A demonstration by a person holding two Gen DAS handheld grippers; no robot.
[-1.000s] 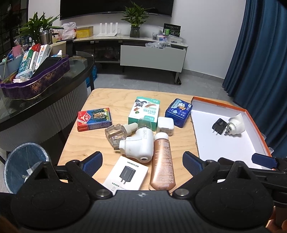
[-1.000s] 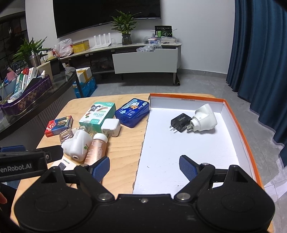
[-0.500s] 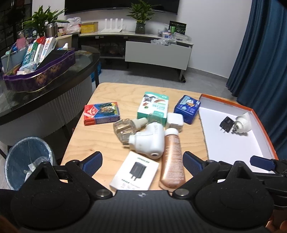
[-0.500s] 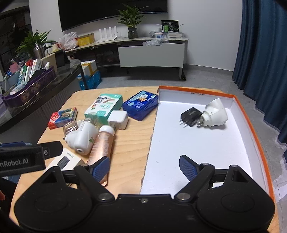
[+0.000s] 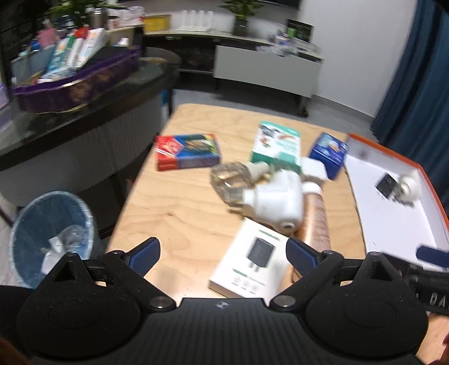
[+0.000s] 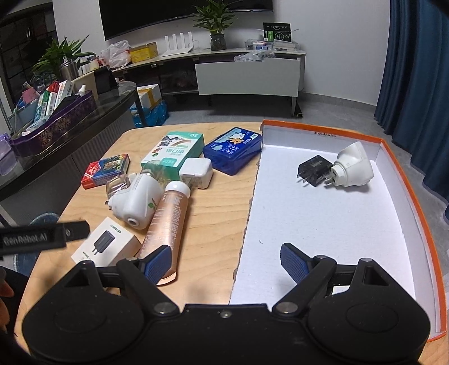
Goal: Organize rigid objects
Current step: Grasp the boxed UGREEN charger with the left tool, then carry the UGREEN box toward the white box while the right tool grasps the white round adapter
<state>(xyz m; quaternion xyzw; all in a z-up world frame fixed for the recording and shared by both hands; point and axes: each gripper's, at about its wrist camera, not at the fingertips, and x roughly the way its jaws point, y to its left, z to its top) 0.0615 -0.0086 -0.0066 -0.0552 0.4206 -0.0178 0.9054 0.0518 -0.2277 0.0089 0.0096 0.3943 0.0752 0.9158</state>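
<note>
Ahead of me, a white wall point(image 6: 336, 42) carries a dark television screen point(image 6: 174, 11). Below it runs a low media console point(image 6: 244, 70) with a potted plant point(image 6: 217, 25). Grey tiled floor point(image 6: 322, 109). Dark blue curtains point(image 6: 418, 84) hang at right. At left, a dark glass counter point(image 6: 92, 118); beside it, a blue wastebasket point(image 5: 50, 235).

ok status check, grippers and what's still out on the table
Left gripper open, empty. Right gripper open, empty. Black charger and white plug in orange box; charger carton nearest, uncovered.
</note>
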